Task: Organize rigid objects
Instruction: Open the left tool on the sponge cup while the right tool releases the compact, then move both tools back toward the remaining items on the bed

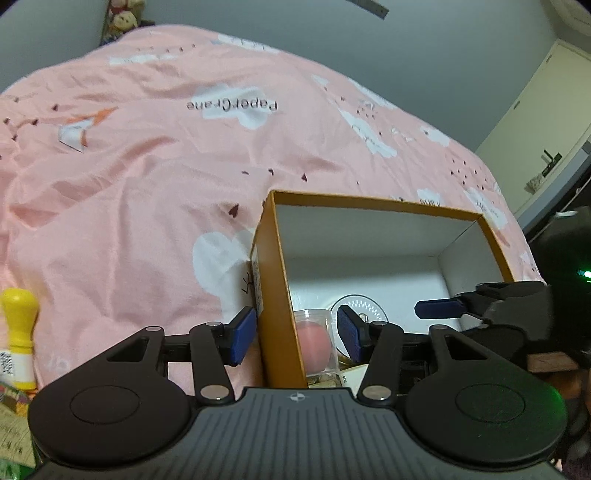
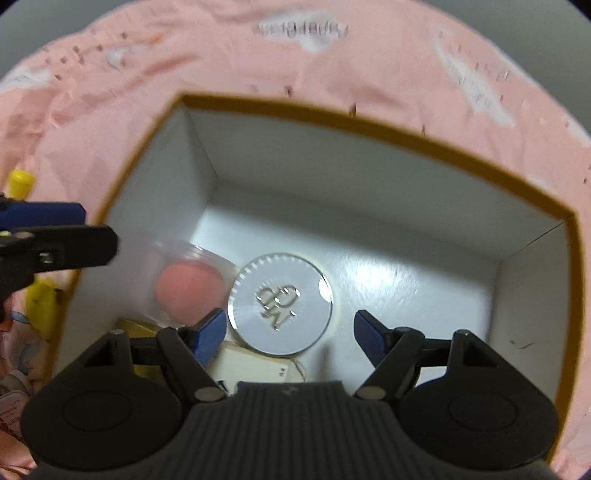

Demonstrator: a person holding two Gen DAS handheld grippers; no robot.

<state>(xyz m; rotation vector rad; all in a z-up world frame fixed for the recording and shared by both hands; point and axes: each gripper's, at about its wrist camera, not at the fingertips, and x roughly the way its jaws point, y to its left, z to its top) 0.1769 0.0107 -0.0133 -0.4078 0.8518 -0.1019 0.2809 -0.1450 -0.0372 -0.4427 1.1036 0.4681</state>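
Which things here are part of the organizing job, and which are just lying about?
Job:
- orange box, left gripper straddling its wall
- round silver case and clear container with pink sponge, inside it
- right gripper, open above them
- yellow-capped bottle, outside

Lying about:
- pink bedsheet
- stuffed toys

A pink bedspread point(image 1: 147, 192) covers the bed, wrinkled, printed with white clouds and the words "PaperCrane". Far at its head, soft toys point(image 1: 123, 18) lean on the grey wall point(image 1: 424, 55). Off right, a cream door point(image 1: 535, 122) with a dark handle.
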